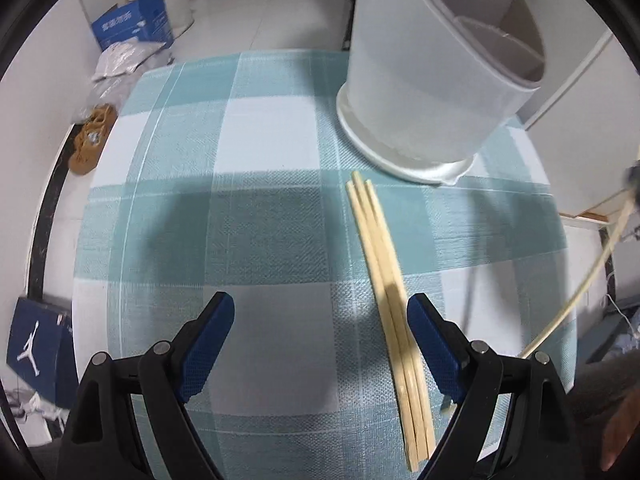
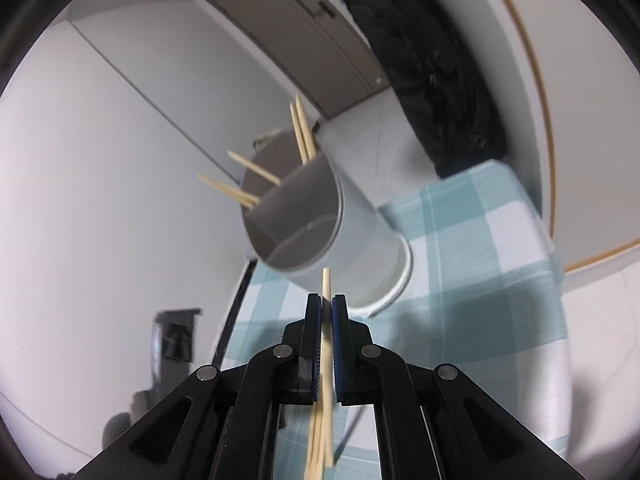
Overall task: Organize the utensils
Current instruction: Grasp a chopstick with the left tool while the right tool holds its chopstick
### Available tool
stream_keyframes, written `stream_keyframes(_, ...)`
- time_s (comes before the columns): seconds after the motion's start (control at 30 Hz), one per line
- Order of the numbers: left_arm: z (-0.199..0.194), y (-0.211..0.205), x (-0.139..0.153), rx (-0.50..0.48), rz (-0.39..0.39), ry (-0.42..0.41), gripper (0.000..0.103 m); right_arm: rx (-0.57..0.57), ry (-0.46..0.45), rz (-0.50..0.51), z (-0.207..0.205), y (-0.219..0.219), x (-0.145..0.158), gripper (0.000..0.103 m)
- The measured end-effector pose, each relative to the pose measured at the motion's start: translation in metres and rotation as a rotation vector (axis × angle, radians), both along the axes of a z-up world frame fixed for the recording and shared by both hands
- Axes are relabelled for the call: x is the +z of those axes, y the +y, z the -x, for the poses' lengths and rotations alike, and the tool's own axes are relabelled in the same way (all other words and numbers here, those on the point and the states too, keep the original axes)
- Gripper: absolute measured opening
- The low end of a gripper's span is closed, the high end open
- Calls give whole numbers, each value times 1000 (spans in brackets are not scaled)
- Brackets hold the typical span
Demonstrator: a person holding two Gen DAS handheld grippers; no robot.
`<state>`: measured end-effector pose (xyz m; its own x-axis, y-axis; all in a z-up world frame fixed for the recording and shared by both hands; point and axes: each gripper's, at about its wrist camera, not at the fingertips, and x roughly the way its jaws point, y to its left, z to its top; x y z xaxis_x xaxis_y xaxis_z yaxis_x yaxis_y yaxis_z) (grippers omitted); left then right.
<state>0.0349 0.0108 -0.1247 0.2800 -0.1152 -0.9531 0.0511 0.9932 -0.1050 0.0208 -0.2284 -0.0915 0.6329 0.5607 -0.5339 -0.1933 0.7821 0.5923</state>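
Observation:
A grey divided utensil holder (image 1: 436,68) stands on a white base at the far right of the checked tablecloth (image 1: 264,208); several chopsticks (image 2: 248,184) stick out of it. Three bamboo chopsticks (image 1: 390,304) lie on the cloth just inside the right finger of my left gripper (image 1: 320,312), which is open and low over the table. My right gripper (image 2: 327,304) is shut on a chopstick (image 2: 326,284), held in the air in front of the holder (image 2: 320,224). That chopstick also shows in the left wrist view (image 1: 592,276) at the right edge.
The table edge curves round at left and far side. On the floor to the left are a blue box (image 1: 132,20), plastic bags, brown slippers (image 1: 90,136) and a blue Jordan bag (image 1: 38,348). White furniture (image 1: 576,92) stands to the right.

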Motion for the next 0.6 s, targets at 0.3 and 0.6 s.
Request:
stream_keyframes(0.3, -5, 3, -10, 69, -51, 33, 85, -14, -59, 9, 4, -10, 12, 4)
stream_keyframes(0.6, -26, 6, -16, 99, -107, 25, 85, -3, -54, 17, 8, -12, 15, 4)
